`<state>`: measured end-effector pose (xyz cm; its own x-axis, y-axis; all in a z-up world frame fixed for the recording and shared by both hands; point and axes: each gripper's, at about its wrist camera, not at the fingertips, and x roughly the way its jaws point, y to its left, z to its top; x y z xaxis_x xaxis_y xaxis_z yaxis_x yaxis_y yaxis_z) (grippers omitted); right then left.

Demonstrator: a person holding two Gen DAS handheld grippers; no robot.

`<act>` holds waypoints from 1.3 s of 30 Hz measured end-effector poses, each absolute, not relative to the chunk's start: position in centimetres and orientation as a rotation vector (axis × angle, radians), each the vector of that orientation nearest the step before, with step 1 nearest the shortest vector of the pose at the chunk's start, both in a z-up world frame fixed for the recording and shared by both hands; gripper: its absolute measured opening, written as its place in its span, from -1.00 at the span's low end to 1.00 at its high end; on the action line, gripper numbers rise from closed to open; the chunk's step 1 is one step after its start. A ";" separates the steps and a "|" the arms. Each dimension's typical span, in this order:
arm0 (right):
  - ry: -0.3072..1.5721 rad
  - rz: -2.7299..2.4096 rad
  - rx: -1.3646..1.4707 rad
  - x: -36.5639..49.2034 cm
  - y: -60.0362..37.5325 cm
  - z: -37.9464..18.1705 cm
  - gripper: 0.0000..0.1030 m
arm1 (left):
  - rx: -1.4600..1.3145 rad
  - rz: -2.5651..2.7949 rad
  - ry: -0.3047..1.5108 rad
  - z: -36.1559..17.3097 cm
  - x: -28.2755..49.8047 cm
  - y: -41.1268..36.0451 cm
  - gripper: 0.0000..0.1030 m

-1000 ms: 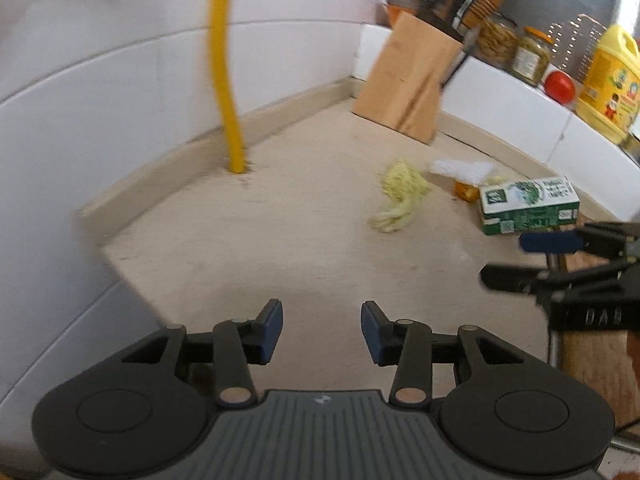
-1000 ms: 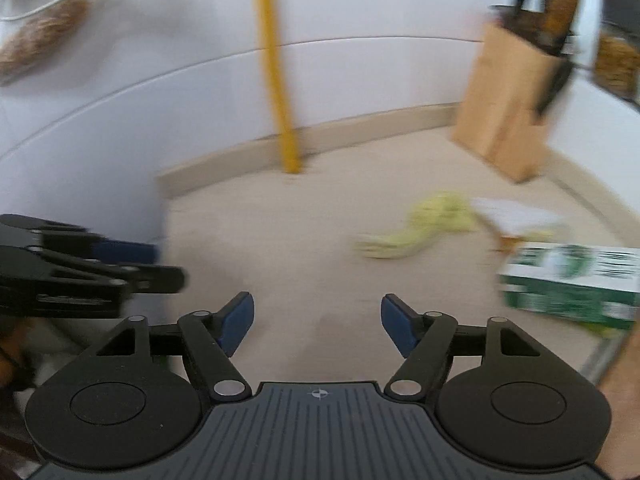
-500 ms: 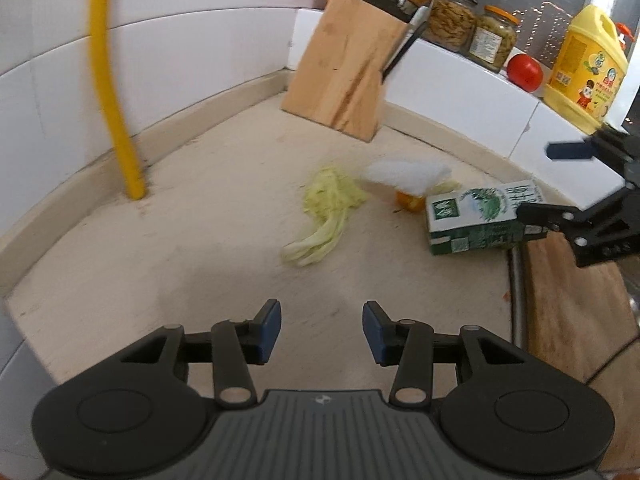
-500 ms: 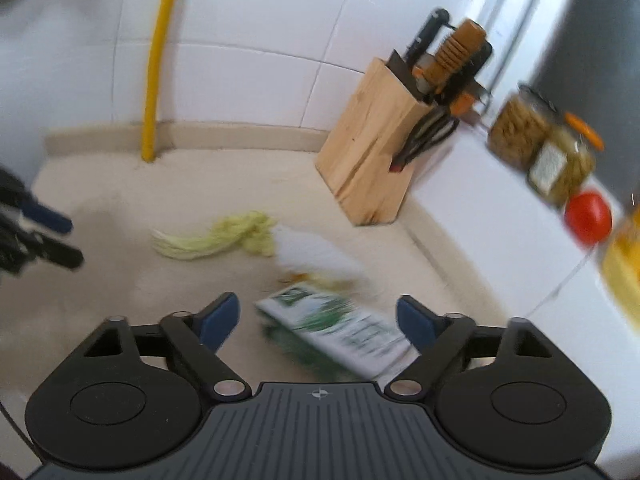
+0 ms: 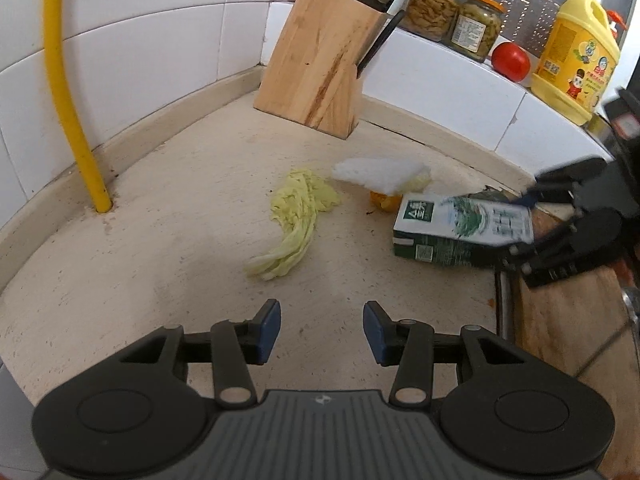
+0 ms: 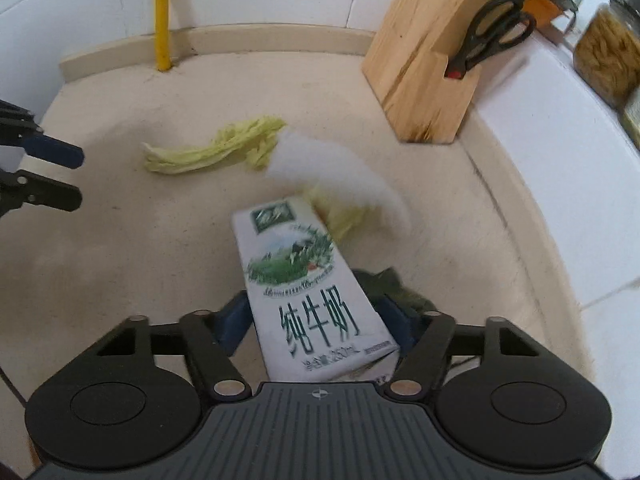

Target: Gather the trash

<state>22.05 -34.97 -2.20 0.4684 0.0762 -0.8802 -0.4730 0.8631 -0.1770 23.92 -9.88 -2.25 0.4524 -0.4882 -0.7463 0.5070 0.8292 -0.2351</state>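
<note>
A white and green milk carton (image 6: 308, 280) lies on the beige counter between the fingers of my right gripper (image 6: 314, 322); the blue pads sit at both of its sides, and I cannot tell if they press on it. The carton also shows in the left wrist view (image 5: 460, 226), with the right gripper (image 5: 560, 236) at its right end. A yellow-green cabbage leaf (image 5: 298, 220) lies left of the carton. A white crumpled tissue (image 5: 380, 174) covers an orange peel (image 5: 382, 200) behind it. My left gripper (image 5: 320, 332) is open and empty, low over the counter, short of the leaf.
A wooden knife block (image 5: 316, 64) stands in the back corner. Two jars (image 5: 452, 20), a tomato (image 5: 510, 60) and a yellow bottle (image 5: 576, 64) stand on the white ledge. A yellow pipe (image 5: 68, 92) rises at the left wall. A wooden board (image 5: 568, 328) lies at the right.
My right gripper has moved forward over the milk carton, so its fingers now flank it. My left gripper has swung to the right and faces the trash.
</note>
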 end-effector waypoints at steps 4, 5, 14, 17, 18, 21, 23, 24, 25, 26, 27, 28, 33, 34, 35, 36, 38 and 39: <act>1.050 0.341 -0.331 18.7 -33.0 -1.1 0.22 | 0.008 -0.660 0.908 -2.4 23.8 -8.8 -0.20; 1.056 0.346 -0.281 17.8 -32.5 -0.9 0.22 | 0.014 -0.677 0.910 -2.5 23.8 -8.7 -0.20; 1.035 0.238 -0.146 12.9 -29.7 -2.3 0.67 | 0.075 -0.720 0.867 -1.8 25.6 -8.3 -0.07; 0.998 0.221 -0.093 13.2 -30.0 -2.4 0.72 | 0.107 -0.732 0.847 -1.7 26.6 -9.0 -0.04; 0.989 0.213 -0.075 13.8 -30.1 -2.5 0.72 | 0.113 -0.742 0.845 -1.7 27.0 -9.2 -0.01; 0.986 0.203 -0.059 15.1 -30.1 -3.0 0.72 | 0.133 -0.753 0.832 -2.0 28.5 -10.7 0.07; 0.993 0.201 -0.050 15.8 -30.1 -3.5 0.72 | 0.168 -0.751 0.825 -2.5 29.6 -12.1 0.12; 1.000 0.206 -0.042 16.1 -30.1 -3.7 0.72 | 0.183 -0.749 0.832 -2.9 30.4 -12.8 0.13; 1.007 0.213 -0.040 16.2 -30.1 -4.0 0.72 | 0.191 -0.748 0.842 -3.3 31.0 -13.3 0.13; 1.009 0.218 -0.041 16.2 -30.1 -4.2 0.72 | 0.196 -0.737 0.860 -3.8 31.7 -13.8 0.13; 1.004 0.221 -0.041 16.1 -30.0 -4.4 0.71 | 0.202 -0.727 0.878 -4.4 32.3 -14.4 0.13; 0.997 0.222 -0.043 16.0 -30.0 -4.5 0.70 | 0.210 -0.717 0.896 -5.0 32.8 -14.9 0.13; 0.987 0.216 -0.013 15.9 -30.0 -4.9 0.52 | 0.290 -0.654 0.911 -7.0 33.7 -17.0 -0.25; 0.992 0.208 -0.002 16.0 -30.1 -5.0 0.36 | 0.300 -0.660 0.904 -7.0 33.6 -17.2 -0.35; 1.002 0.195 0.010 16.1 -30.1 -5.2 0.25 | 0.288 -0.677 0.917 -6.8 33.7 -17.3 -0.60; 1.015 0.191 0.027 16.2 -30.2 -5.3 0.23 | 0.285 -0.675 0.927 -6.7 33.7 -17.3 -0.78; 1.007 0.174 0.038 16.1 -30.1 -5.3 0.20 | 0.297 -0.675 0.946 -6.5 33.5 -17.1 -0.85; 1.004 0.169 0.035 16.0 -29.9 -5.3 0.19 | 0.306 -0.682 0.951 -6.3 33.2 -16.9 -0.86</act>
<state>15.96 -29.92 -5.30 0.5254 0.1575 -0.8361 -0.1249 0.9864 0.1073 33.18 -16.88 -6.32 0.3950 -0.3992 -0.8274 0.6561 0.7530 -0.0502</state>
